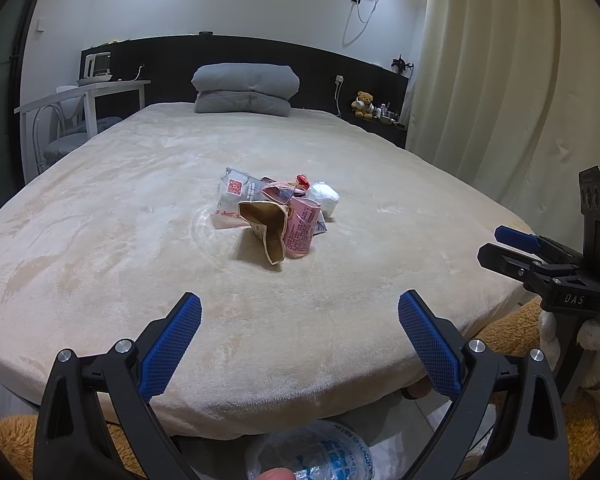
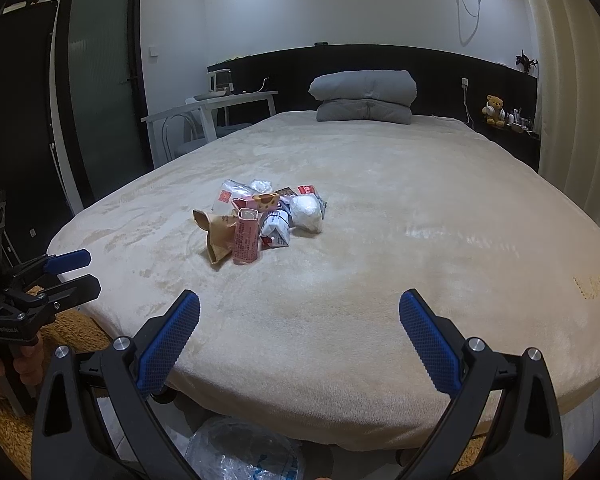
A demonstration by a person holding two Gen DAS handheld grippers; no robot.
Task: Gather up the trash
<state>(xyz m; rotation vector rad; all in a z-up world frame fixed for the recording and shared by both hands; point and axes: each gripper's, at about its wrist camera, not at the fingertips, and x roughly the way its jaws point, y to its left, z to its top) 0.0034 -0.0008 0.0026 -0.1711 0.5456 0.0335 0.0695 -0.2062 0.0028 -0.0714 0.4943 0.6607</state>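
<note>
Both jaws stood released: left gripper [image 1: 300,312] and right gripper [image 2: 300,312] hung apart above the bed's [image 1: 100,240] near edge, facing the trash pile [image 1: 278,212], holding nothing.

The bed [image 1: 100,240] wears a plain cream plush cover. On it lie a tan paper bag [image 1: 270,228], a pink wrapper [image 1: 302,230] with dark print, and a white wad [image 1: 323,197]. Grey pillows [image 1: 245,88] sit at 12 o'clock against a black headboard [image 1: 320,72]. Both grippers' pads [image 1: 168,350] are blue, cross-hatched.
</note>
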